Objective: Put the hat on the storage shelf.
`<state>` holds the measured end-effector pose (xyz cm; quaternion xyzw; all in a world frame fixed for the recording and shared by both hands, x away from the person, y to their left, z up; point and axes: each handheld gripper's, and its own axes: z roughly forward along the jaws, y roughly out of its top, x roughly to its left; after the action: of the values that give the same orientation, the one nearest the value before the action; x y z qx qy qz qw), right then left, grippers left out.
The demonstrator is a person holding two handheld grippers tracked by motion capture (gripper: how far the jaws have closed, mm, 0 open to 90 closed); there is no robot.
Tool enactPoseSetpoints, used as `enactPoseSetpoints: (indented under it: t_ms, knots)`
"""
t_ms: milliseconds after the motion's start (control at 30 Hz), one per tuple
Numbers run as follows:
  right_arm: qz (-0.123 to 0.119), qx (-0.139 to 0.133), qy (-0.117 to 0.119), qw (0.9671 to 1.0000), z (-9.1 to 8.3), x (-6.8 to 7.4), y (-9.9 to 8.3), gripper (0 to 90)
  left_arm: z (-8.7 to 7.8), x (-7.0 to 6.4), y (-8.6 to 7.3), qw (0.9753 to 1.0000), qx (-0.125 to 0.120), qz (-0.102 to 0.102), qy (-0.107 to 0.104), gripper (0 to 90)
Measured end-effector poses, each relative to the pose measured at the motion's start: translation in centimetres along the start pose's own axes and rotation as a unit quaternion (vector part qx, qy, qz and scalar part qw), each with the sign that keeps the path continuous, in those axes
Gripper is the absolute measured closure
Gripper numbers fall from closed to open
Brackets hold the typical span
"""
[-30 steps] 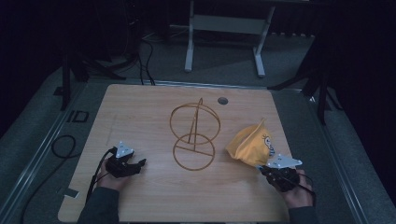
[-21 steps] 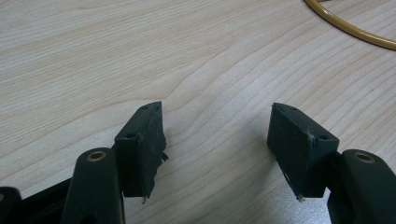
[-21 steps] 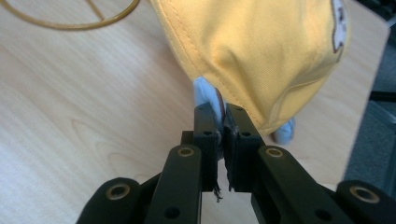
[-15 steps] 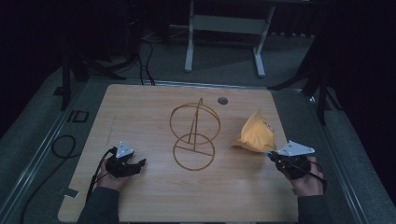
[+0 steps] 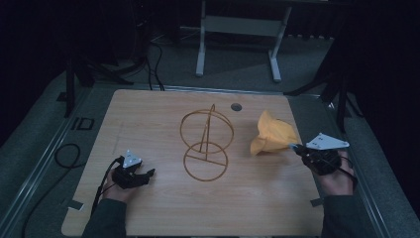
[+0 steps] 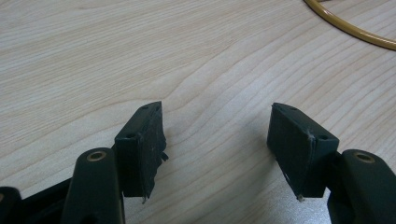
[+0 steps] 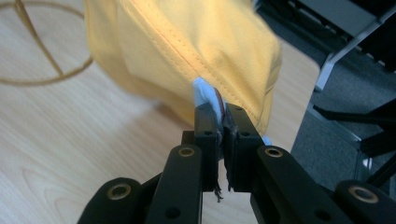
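Flanking wire stand (image 5: 206, 145): yellow cloth (image 5: 273, 133).

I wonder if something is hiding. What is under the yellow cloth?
Under the yellow cloth, lifted by the right tongs, you see bare wooden table and its shadow. The tongs pinch a light tag at its edge. What lies inside its folds is covered.
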<state>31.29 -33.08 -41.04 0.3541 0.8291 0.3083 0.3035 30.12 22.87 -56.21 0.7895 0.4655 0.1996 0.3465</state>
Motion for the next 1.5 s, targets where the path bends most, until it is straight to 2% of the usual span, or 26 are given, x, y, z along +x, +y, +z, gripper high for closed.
enactPoseSetpoints:
  t_ms: [100,133,200,400,500,667,767,900,1033,1200,1333,1500]
  knots:
    - [0.003,-0.008,-0.005,1.0,-0.6,-0.6,0.6,85.1,0.0,0.0,0.0,1.0,0.0,0.0,0.0,36.6]
    - [0.0,-0.012,-0.014,0.9998,-1.2,-1.2,1.3,85.2,0.0,0.0,0.0,1.0,0.0,0.0,0.0,36.6]
    - [-0.003,-0.015,-0.02,0.9997,-1.7,-1.6,1.8,85.2,0.0,0.0,0.0,1.0,0.0,0.0,0.0,36.6]
    - [-0.019,-0.014,-0.034,0.9991,-2.8,-2.0,3.0,85.2,0.0,0.0,0.0,1.0,0.001,0.0,0.0,36.6]
    - [-0.032,-0.008,-0.024,0.9992,-2.7,-1.5,3.1,85.1,0.0,0.0,0.0,1.0,0.001,0.0,0.0,36.6]
    - [-0.044,-0.002,0.015,0.9989,-1.8,0.0,2.7,84.8,0.0,0.0,0.0,1.0,0.0,0.0,0.0,36.6]
    - [-0.06,0.001,0.044,0.9972,-1.4,0.9,2.7,84.1,0.0,0.0,0.0,1.0,0.0,0.0,0.0,36.6]
    - [-0.082,0.012,0.071,0.994,-1.1,2.1,2.9,82.8,0.0,0.0,0.0,1.0,0.0,0.0,0.0,36.6]
    - [-0.091,0.014,0.094,0.9912,-0.8,2.9,2.8,81.1,0.0,0.0,0.0,1.0,0.0,0.0,0.0,36.6]
    - [-0.086,0.008,0.11,0.9903,-0.6,2.9,2.7,78.3,0.0,0.0,0.0,1.0,0.0,0.0,0.0,36.6]
    - [-0.09,0.02,0.116,0.9889,-0.7,2.9,2.4,79.2,0.0,0.0,0.0,1.0,0.0,0.001,0.0,36.6]
    - [-0.086,0.029,0.107,0.9901,-0.9,2.6,1.7,81.0,0.0,0.0,0.0,1.0,0.0,0.001,0.0,36.6]
